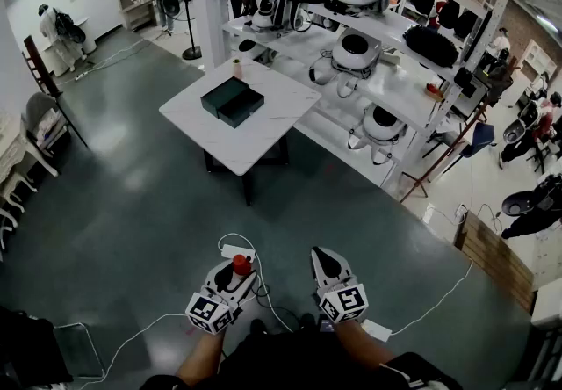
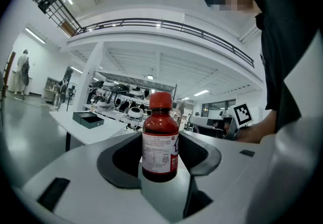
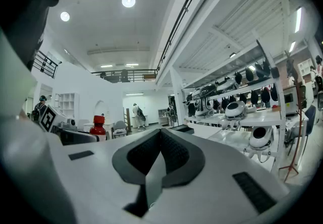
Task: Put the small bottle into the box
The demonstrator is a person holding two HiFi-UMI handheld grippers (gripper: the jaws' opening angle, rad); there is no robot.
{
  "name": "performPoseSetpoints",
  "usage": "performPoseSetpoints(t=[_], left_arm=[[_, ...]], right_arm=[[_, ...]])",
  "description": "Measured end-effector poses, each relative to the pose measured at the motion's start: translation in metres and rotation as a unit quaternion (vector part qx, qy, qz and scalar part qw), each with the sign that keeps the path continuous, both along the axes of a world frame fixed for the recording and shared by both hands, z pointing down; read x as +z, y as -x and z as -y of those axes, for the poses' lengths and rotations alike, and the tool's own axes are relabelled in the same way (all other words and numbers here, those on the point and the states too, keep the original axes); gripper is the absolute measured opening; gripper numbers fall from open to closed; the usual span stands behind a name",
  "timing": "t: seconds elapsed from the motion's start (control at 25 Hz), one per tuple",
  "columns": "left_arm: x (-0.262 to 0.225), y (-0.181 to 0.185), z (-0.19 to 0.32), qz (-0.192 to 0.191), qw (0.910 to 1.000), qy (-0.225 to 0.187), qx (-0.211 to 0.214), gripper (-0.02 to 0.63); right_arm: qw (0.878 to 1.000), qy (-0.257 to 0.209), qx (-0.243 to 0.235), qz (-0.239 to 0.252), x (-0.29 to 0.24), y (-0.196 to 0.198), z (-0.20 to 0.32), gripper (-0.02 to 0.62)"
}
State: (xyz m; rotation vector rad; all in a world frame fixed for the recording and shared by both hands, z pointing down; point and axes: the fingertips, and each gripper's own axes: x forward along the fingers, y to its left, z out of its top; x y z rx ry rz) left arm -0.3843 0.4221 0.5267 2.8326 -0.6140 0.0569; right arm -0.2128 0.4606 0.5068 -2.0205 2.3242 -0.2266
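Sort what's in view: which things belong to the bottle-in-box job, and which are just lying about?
Job: small red-capped bottle, gripped in the left tongs; dark box on the white table.
Lying about: power strip on the floor; robot shells on the shelving.

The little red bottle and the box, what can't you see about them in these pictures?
- Label of the small bottle, left gripper view: the print is too small and blurred to read.
- Body of the bottle, head view: hidden by the left gripper; only the red cap shows.
- Inside of the box, head view: too far and too small to tell what it holds.
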Motion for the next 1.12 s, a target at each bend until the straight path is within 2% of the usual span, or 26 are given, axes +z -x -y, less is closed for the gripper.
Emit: performPoseSetpoints(t=[0.16, 0.24, 0.4, 0.52, 0.84, 1.12], left_arm=[[-0.006, 0.012, -0.007, -0.015, 0.9996, 0.023, 0.002, 0.233], [-0.016, 0.012, -0.009, -0.025, 0.9995, 0.022, 0.002, 0.233], [-0.041, 0.012, -0.020, -0.040, 0.9992, 0.000, 0.006, 0.233], [-0.033, 0.013, -0.028, -0.036, 0.9993, 0.010, 0.001, 0.233], [-0.033, -0.001, -0.062, -0.054, 0.9984, 0.010, 0.016, 0.233], [-0.038, -0.015, -0.083, -0.059, 0.9982, 0.012, -0.005, 0.233]], right_arm=[[1.000, 0.005, -0.020, -0.003, -0.005, 0.015, -0.012, 0.032], [1.000, 0.010, -0.026, -0.009, -0.006, 0.018, -0.014, 0.032], [0.999, -0.017, -0.024, -0.024, -0.029, 0.014, -0.019, 0.032], [0.999, -0.029, -0.028, -0.021, -0.031, 0.015, -0.033, 0.032], [1.000, 0.003, -0.025, 0.007, -0.001, -0.007, -0.077, 0.034], [0.999, -0.029, -0.023, -0.025, -0.018, -0.033, -0.091, 0.034]])
